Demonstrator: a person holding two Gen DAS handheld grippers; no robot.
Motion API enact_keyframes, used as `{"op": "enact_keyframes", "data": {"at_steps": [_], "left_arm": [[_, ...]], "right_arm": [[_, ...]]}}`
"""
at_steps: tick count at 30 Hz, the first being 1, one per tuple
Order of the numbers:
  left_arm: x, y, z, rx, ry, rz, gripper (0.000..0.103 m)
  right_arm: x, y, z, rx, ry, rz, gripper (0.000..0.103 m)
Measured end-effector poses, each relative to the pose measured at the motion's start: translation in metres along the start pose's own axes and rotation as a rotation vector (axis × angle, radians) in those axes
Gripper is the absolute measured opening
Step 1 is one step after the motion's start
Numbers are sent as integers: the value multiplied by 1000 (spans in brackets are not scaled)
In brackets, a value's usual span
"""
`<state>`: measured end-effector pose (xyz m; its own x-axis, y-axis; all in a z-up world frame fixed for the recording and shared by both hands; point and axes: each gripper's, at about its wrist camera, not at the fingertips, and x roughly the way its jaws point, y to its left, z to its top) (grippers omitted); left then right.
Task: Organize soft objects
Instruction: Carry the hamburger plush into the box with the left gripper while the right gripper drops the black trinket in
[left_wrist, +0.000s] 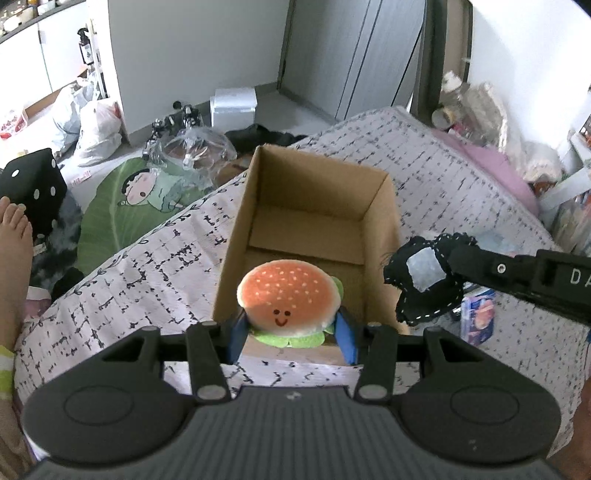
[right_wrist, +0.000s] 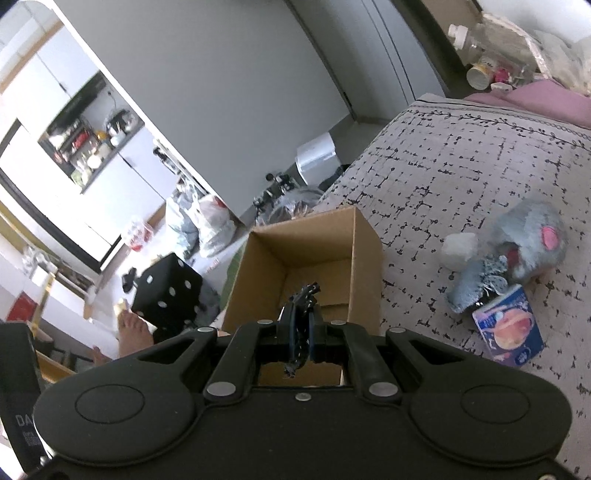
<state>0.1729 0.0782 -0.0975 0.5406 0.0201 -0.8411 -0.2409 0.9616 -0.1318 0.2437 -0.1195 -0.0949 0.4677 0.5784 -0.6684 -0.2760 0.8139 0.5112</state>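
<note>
Left hand-held gripper (left_wrist: 291, 332) clasps burger plush (left_wrist: 290, 301), right (right_wrist: 301, 332) pinches black patch (right_wrist: 304, 295); both near box (left_wrist: 240, 236), likely awaiting release inside.

This is a lived-in bedroom in a small home. A bed with a white quilt printed in black dashes (left_wrist: 424, 177) fills the near right, a pink pillow (right_wrist: 535, 99) at its far end. On the floor to the left lie a green round cartoon rug (left_wrist: 122, 206), a black plush dice cube (left_wrist: 33, 188) and stuffed plastic bags (left_wrist: 96, 129). Far left, white cupboards with a cluttered kitchen niche (right_wrist: 88, 140) line the wall.
</note>
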Motion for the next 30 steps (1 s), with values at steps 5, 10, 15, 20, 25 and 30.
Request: {"op": "enact_keyframes", "data": {"at_steps": [5,10,15,20,25,30], "left_arm": [[17,3,9,43,42,10,49],[30,3,15,78,84,16,49],[42,1,18,106,126,29,50],[51,3,19,108,158,56,52],[53,3,18,100,184,59,55],[47,0,17,95,172,60,60]], "right_arm": [[21,7,4,-30,50,-27,7],[37,13,4,-63,93,-47,7],[49,18,4,-97,131,-64,7],[56,21,4,-114,158,-70,11],[56,20,6,-116,158,-69,29],[46,18,7,-114,128,-69,50]]}}
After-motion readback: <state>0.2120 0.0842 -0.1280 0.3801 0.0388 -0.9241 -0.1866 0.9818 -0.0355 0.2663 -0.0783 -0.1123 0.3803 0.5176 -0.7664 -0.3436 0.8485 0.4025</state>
